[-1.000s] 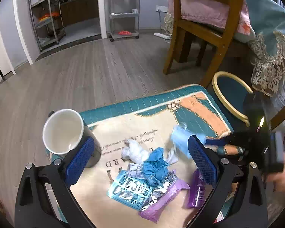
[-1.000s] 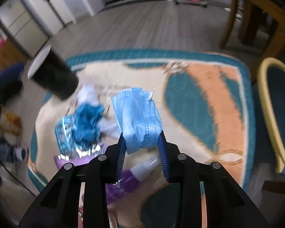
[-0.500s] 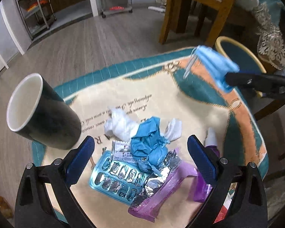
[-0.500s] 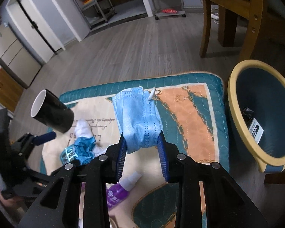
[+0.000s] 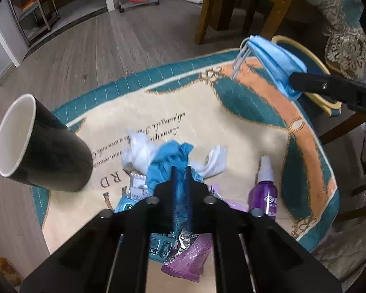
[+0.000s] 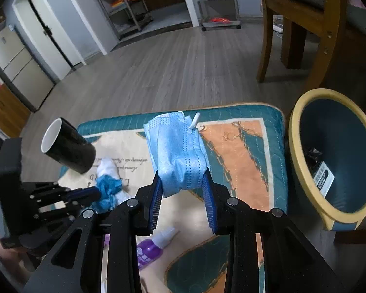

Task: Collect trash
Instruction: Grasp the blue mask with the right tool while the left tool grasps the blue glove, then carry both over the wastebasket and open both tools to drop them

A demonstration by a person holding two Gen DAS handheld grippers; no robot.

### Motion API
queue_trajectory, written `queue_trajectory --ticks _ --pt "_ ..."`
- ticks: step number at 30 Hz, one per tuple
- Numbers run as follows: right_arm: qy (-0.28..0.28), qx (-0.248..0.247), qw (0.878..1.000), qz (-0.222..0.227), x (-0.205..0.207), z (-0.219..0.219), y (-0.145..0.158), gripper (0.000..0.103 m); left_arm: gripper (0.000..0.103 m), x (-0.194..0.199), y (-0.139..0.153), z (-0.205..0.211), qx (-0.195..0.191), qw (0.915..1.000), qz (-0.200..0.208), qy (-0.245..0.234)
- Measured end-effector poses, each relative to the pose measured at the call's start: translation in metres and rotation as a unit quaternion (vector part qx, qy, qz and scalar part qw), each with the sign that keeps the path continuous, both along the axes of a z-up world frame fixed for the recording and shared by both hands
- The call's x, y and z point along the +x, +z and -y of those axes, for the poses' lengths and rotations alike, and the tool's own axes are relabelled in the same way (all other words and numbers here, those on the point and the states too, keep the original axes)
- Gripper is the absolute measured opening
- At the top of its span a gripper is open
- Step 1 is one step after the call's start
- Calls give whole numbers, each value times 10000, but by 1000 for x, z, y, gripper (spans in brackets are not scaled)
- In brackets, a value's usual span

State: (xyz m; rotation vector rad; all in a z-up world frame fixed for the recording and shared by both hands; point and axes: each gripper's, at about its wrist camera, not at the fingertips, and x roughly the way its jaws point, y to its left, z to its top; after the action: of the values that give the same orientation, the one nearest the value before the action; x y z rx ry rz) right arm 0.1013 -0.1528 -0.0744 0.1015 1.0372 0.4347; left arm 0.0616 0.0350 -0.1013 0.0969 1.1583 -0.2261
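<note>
Two grippers each pinch a piece of trash. The right gripper [image 6: 184,185] holds a folded blue mask [image 6: 177,151] between its fingers, raised above the mat [image 6: 241,161], left of the bin [image 6: 302,171], which holds dark litter and a labelled packet. The left gripper [image 5: 180,173] has its fingers pressed nearly together on a crumpled blue glove [image 5: 167,157] lying on the mat among white tissue [image 5: 139,150], a blister pack [image 5: 158,245], foil and a purple wrapper [image 5: 190,256]. A purple spray bottle [image 5: 264,185] lies just right of the pile; a black cup [image 5: 44,146] stands to its left. A wooden chair [image 6: 305,24] stands behind.
</note>
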Motion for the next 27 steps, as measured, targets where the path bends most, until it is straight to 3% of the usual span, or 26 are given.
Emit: queue_trajectory --ticks 9,12,13,14,21,22,25,27 --pt "-11 8 10000 25 -2 1 2 34 2 2 6 -3 -122 9998 93 134" --pt "18 -18 10000 8 -2 -1 1 34 26 2 0 1 -19 10000 42 81" --pt "25 -28 10000 5 -2 -1 1 34 46 1 -1 3 41 9999 83 73" --pt "30 -28 10000 1 -3 -1 1 34 54 0 -1 4 29 9999 112 53" --pt "35 -23 10000 -6 -2 -1 1 34 53 -4 -18 22 108 9990 -194 -380" --pt "31 -21 10000 -4 -2 0 1 34 49 -5 -20 24 119 9986 -240 -453" --pt "8 -19 10000 13 -1 2 2 34 23 -5 -23 29 42 9975 -380 -594" --pt "-10 -3 10000 20 0 3 3 34 21 -6 -23 31 63 9972 -401 -634"
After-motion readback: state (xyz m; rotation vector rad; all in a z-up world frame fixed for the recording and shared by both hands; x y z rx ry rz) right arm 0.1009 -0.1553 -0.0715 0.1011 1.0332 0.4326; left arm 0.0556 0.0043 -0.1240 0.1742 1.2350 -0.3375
